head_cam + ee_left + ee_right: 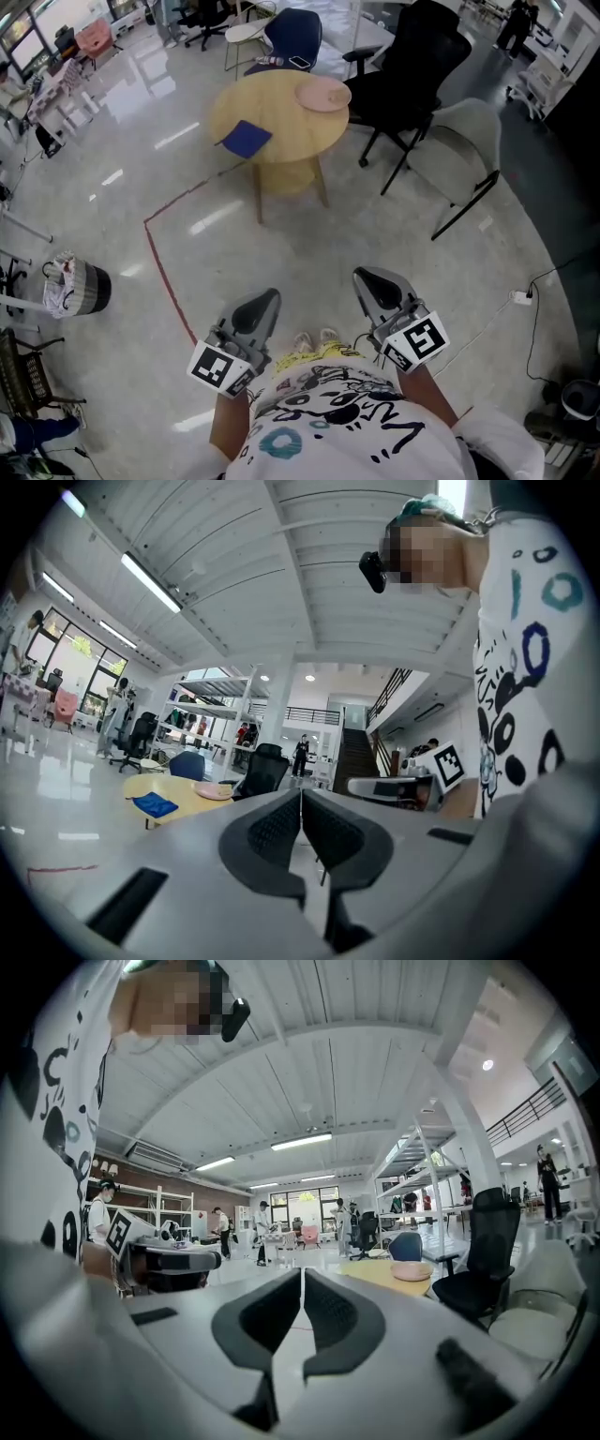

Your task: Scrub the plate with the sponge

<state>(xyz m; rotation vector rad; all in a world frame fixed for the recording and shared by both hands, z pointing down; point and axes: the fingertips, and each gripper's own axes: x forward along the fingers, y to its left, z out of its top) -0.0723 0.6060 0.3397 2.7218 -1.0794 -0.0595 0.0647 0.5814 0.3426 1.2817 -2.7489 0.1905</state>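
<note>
The tabletop (281,117) stands well ahead of both pairs of fingers; the plate (322,94) lies at its far rim, the sponge (247,139) nearer; left gripper (271,296) and right gripper (362,277) are pressed shut, empty; arriving shut, they would likely nudge the sponge off the edge.

plate (322,94): pink, round, empty, lying flat near the far right edge of the round wooden table (281,117)
sponge (247,139): blue, squarish, flat at the table's near left edge, well apart from the plate
</note>
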